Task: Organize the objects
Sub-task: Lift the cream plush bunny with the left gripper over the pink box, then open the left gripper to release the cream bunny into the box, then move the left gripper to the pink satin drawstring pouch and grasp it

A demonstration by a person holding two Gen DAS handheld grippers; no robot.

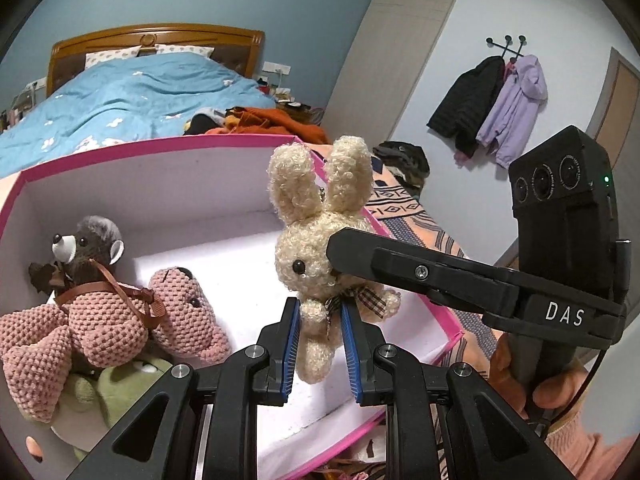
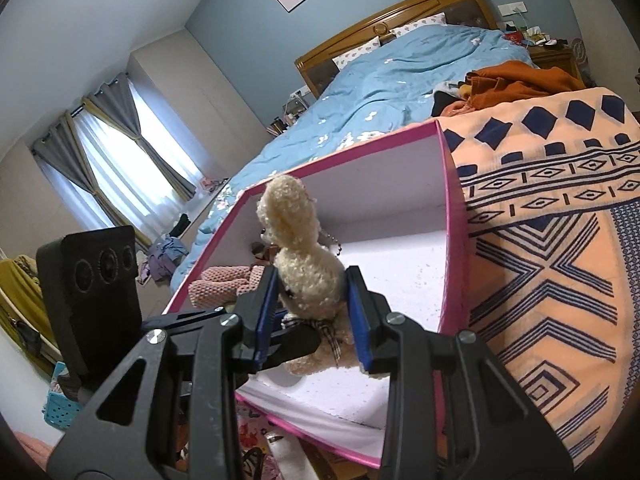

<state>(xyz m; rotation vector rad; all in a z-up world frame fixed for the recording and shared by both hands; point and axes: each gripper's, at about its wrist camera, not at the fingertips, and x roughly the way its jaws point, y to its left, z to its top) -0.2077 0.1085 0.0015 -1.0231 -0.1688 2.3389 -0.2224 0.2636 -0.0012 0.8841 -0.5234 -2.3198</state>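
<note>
A cream curly plush bunny (image 1: 308,248) with a plaid bow hangs upright over the open pink box (image 1: 160,148), above its white floor. My left gripper (image 1: 320,308) is shut on the bunny's lower body, a blue pad on each side. My right gripper (image 1: 336,256) comes in from the right and is shut on its head. In the right wrist view the bunny (image 2: 286,208) sits between the right gripper's (image 2: 312,280) pads, with the left gripper's finger (image 2: 296,340) beneath. A grey-headed bear in pink knit (image 1: 100,312) and a green plush (image 1: 120,384) lie in the box's left end.
The pink box (image 2: 452,208) rests on a bed beside an orange patterned blanket (image 2: 560,220). A blue quilt (image 2: 392,80) and a pile of orange clothes (image 2: 516,80) lie beyond. Coats (image 1: 492,108) hang on the right wall. A person's hand (image 1: 560,384) grips the right handle.
</note>
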